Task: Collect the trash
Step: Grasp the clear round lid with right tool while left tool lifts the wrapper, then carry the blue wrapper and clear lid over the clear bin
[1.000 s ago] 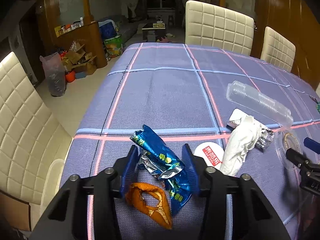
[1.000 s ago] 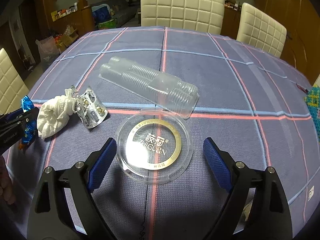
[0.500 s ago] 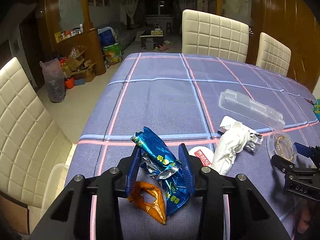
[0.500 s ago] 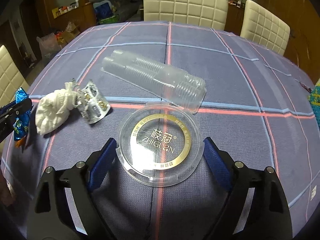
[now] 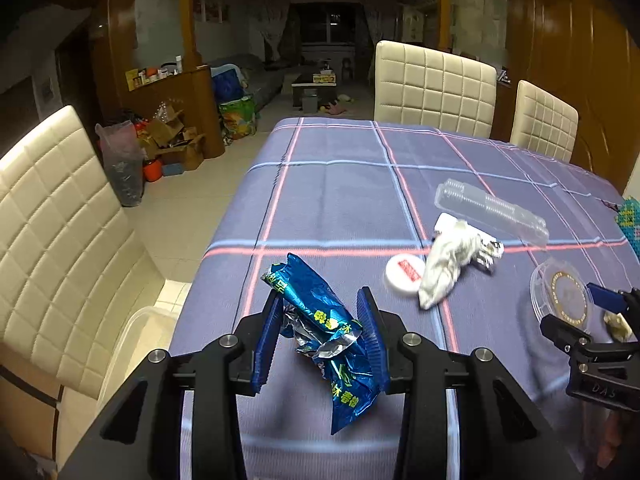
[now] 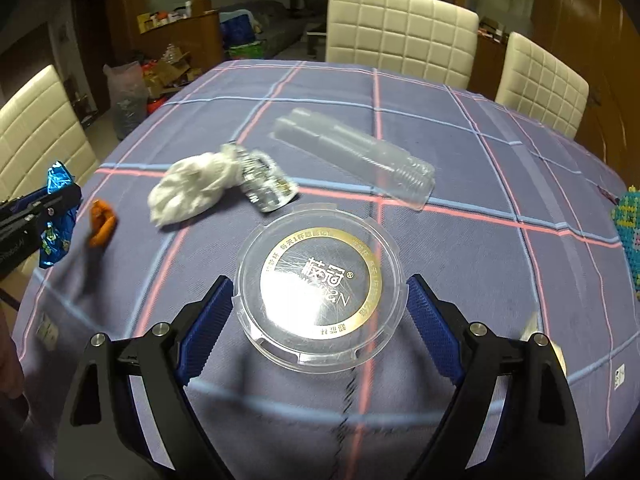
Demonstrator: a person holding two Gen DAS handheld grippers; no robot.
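My left gripper [image 5: 320, 344] is shut on a crumpled blue snack wrapper [image 5: 316, 308], which hangs clear above the checked tablecloth [image 5: 344, 184]. My right gripper [image 6: 320, 320] is shut on a round clear plastic lid [image 6: 320, 280] with a gold ring, pads against its rim, lifted off the cloth. Still lying on the cloth are an orange peel [image 6: 100, 222], a white crumpled tissue [image 6: 192, 192], a foil blister pack [image 6: 268, 188], a clear ribbed plastic tray [image 6: 356, 160] and a white cap [image 5: 404, 276] with a red label.
Cream padded chairs stand at the left [image 5: 52, 240] and at the far side [image 5: 432, 84]. A translucent bin [image 5: 136, 332] sits on the floor by the table's left edge. A colourful beaded piece [image 6: 628, 236] lies at the right edge.
Both grippers have risen and drawn back. The blue wrapper came up off the orange peel, which stayed on the cloth. The clear lid left the table in the right gripper.
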